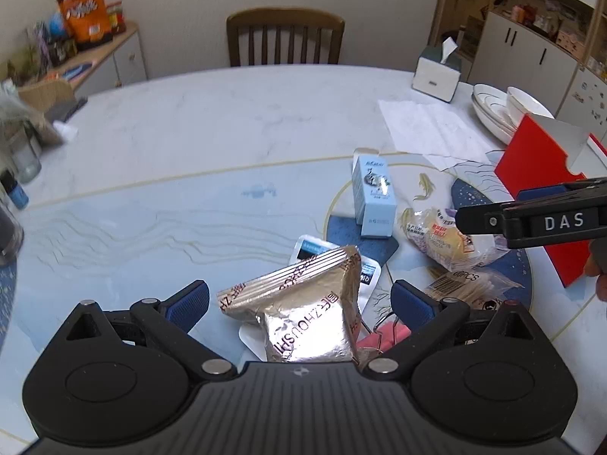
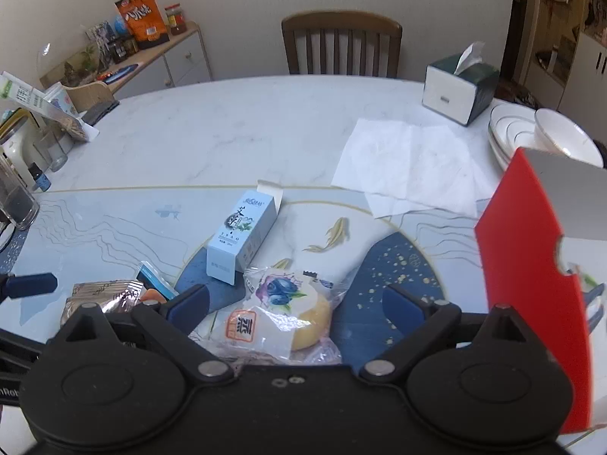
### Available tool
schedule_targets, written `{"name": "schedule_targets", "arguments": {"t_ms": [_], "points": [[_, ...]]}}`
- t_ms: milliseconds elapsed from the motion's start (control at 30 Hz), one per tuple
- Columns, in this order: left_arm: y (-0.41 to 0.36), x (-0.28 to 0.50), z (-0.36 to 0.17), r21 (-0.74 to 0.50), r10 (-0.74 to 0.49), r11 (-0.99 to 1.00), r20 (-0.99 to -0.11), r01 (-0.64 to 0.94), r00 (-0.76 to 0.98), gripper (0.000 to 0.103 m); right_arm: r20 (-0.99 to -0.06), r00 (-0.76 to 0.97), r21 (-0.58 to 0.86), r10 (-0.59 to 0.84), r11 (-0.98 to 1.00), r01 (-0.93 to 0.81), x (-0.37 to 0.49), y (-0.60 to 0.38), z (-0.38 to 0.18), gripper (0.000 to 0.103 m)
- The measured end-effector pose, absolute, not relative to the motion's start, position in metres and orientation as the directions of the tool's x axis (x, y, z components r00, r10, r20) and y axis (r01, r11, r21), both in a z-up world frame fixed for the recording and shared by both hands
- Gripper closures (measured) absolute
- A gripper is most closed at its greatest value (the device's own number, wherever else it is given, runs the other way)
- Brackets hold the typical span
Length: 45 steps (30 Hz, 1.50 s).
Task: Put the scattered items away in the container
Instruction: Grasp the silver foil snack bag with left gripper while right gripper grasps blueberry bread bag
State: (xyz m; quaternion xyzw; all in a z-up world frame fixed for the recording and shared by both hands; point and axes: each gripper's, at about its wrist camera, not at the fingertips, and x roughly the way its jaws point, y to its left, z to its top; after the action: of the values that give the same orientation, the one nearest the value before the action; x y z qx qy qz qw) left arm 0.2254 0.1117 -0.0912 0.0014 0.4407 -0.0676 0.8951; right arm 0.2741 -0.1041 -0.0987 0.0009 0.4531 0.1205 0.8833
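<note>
Both hand-held grippers wide, holding nothing | red box [image 2: 531, 265] contents seemingly hidden | foil packet [image 1: 303, 311] outside

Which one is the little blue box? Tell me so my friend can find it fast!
Start at the red container on the table's right side, then look left past the wrapped cake. The blue box lies just beyond the cake, its flap open. It is the only stiff cardboard carton; its neighbours are soft packets.
</note>
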Motion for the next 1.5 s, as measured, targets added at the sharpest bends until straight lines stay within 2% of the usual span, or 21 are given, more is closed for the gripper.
{"name": "schedule_targets", "arguments": {"t_ms": [433, 500, 667, 733, 933, 1500], "points": [[0.122, 0.238, -0.104, -0.153, -0.159, 0.987, -0.821, 0.056, 0.549, 0.004, -0.864, 0.47, 0.123, 0.181, 0.981, -0.15, 0.298, -0.097, -0.127, 0.011], [0.123, 0.239, -0.105, -0.154, -0.156, 0.987, -0.824, 0.05, 0.545, 0.005, -0.87, 0.458, 0.132, 0.183, 0.981, -0.14, 0.3, -0.097, -0.13, 0.017], [0.124, 0.24, -0.106, -0.155, -0.15, 0.987, -0.829, 0.035, 0.539, 0.015, -0.878, 0.438, 0.152, 0.192, 0.98, -0.126, 0.302, -0.098, -0.133, 0.022], [0.125, 0.239, -0.105, -0.16, -0.153, 0.987, -0.825, 0.035, 0.544, 0.018, -0.879, 0.435, 0.152, 0.195, 0.98, -0.131, 0.302, -0.096, -0.133, 0.027], [0.124, 0.237, -0.104, -0.17, -0.162, 0.985, -0.822, 0.036, 0.546, 0.022, -0.883, 0.422, 0.16, 0.204, 0.977, -0.139, 0.301, -0.093, -0.131, 0.038], [0.126, 0.23, -0.097, -0.189, -0.184, 0.981, -0.805, 0.05, 0.564, 0.03, -0.869, 0.454, 0.147, 0.197, 0.979, -0.144, 0.297, -0.097, -0.118, 0.05]]}}
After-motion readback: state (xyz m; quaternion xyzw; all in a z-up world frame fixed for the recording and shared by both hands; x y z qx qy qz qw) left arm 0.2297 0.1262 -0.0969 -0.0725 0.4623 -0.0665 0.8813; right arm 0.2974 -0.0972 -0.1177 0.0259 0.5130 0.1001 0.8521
